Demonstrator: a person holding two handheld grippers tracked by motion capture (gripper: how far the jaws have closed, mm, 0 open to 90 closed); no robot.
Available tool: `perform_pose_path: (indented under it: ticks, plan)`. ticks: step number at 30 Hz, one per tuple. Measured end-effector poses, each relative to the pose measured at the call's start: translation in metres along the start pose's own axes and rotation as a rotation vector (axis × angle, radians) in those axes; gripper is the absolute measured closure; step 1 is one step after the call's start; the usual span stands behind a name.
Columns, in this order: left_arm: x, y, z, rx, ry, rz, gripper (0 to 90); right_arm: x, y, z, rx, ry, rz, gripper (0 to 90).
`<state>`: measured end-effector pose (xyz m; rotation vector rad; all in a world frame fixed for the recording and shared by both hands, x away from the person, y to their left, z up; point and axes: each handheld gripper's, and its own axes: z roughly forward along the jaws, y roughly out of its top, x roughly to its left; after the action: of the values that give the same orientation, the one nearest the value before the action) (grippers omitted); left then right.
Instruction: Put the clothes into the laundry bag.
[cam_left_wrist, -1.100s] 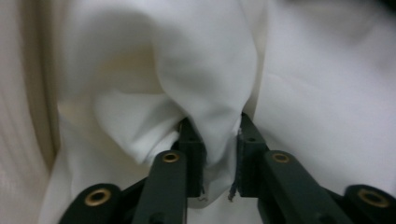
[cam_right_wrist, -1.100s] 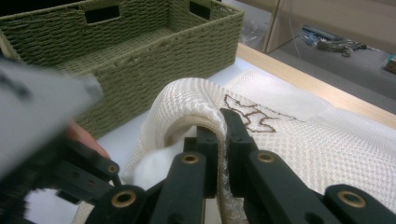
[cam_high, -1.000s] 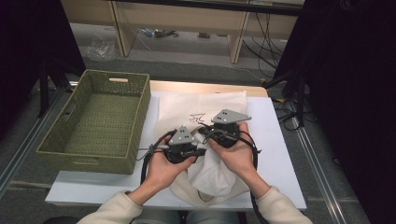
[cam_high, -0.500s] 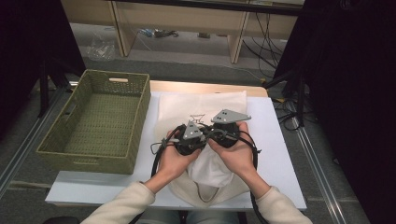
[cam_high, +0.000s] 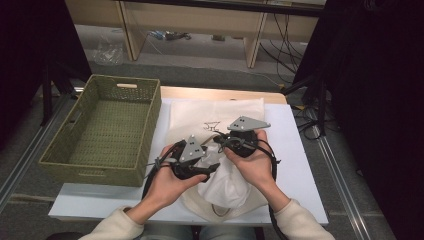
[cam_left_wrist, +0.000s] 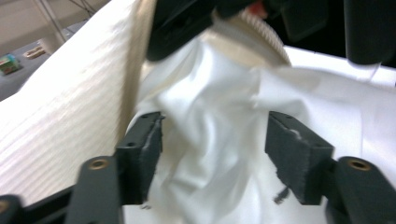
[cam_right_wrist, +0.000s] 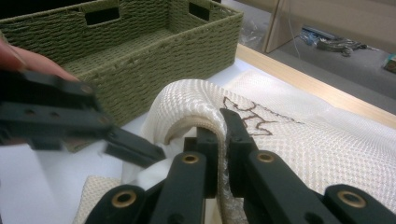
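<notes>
Seen from above, the right gripper (cam_high: 226, 141) pinches the mesh bag's (cam_high: 220, 114) raised edge on the white table (cam_high: 295, 150) beside a green basket (cam_high: 102, 130), while the left gripper (cam_high: 212, 167), jaws just opened, straddles loose white cloth (cam_left_wrist: 210, 135) without pressing it.

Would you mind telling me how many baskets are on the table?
1. The green woven basket sits at the table's left edge, beside the cream bag; it also shows in the right gripper view.
</notes>
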<state>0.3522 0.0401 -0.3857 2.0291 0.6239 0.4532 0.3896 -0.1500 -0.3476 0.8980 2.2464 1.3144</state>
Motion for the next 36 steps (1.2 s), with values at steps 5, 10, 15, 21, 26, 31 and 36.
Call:
perform_pose_path:
  ticks: [5,10,15,21,26,31,36]
  plan:
    - [0.012,-0.021,-0.004,0.074,0.027,-0.037,25.6,0.000,0.000,0.001,-0.004,0.008,-0.001,88.2]
    - [0.014,-0.036,0.016,0.180,0.026,-0.047,27.1,-0.001,0.000,0.002,-0.001,0.013,-0.019,88.2]
    - [0.015,-0.038,0.033,0.218,0.005,-0.079,40.9,-0.001,-0.001,0.002,0.001,0.010,-0.014,88.2]
    - [0.006,-0.021,0.040,0.104,-0.118,-0.170,80.5,0.001,-0.002,0.003,0.003,0.008,-0.018,88.3]
    - [-0.001,0.004,0.040,0.019,-0.125,-0.160,83.6,0.004,-0.001,0.002,0.009,0.011,-0.015,88.3]
    - [0.009,0.003,0.060,0.030,-0.064,-0.196,83.5,0.005,0.000,0.000,0.005,0.019,-0.015,88.6]
    - [0.026,-0.005,0.076,0.063,0.031,-0.189,83.4,0.006,0.000,0.000,0.020,0.021,-0.013,88.6]
